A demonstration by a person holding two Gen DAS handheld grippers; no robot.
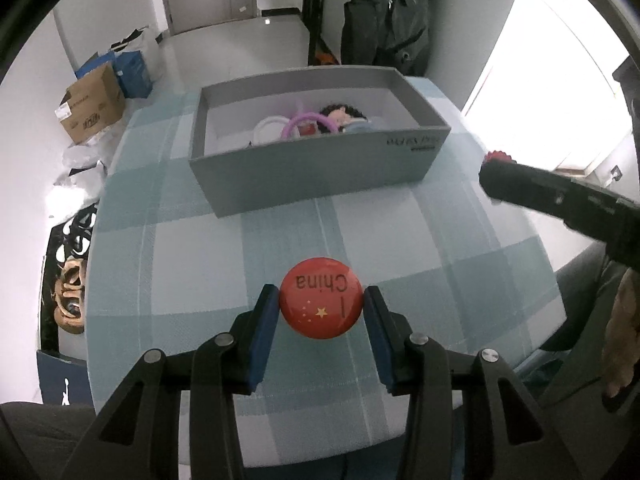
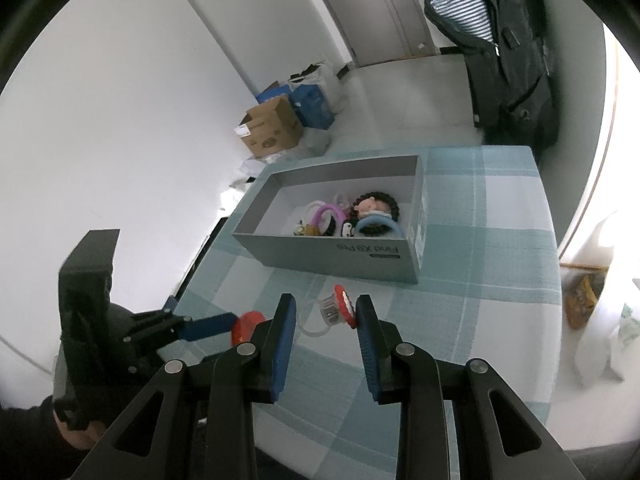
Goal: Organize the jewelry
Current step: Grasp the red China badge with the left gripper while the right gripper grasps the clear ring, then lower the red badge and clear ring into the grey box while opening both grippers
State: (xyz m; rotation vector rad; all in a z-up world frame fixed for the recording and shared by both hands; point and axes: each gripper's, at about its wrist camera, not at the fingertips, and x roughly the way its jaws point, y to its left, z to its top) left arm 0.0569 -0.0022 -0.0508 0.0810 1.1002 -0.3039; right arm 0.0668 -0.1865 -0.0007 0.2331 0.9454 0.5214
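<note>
Red China badge: clamped in left gripper, near side. Toy ring: gripped by right gripper. Pending: carry both to far grey box, release inside.

We hold our left gripper tilted steeply down over the surface, its blue pads pressed against opposite edges of a round red badge, which sits squarely between them. From the right wrist view the same gripper reaches in from the left, with our hand and a dark sleeve wrapped around its black body at the lower left. Our right gripper points down at a shallower slant, its jaws partly apart; a small red-and-white ring piece rests against the right pad, while the left pad stands clear of it.
</note>
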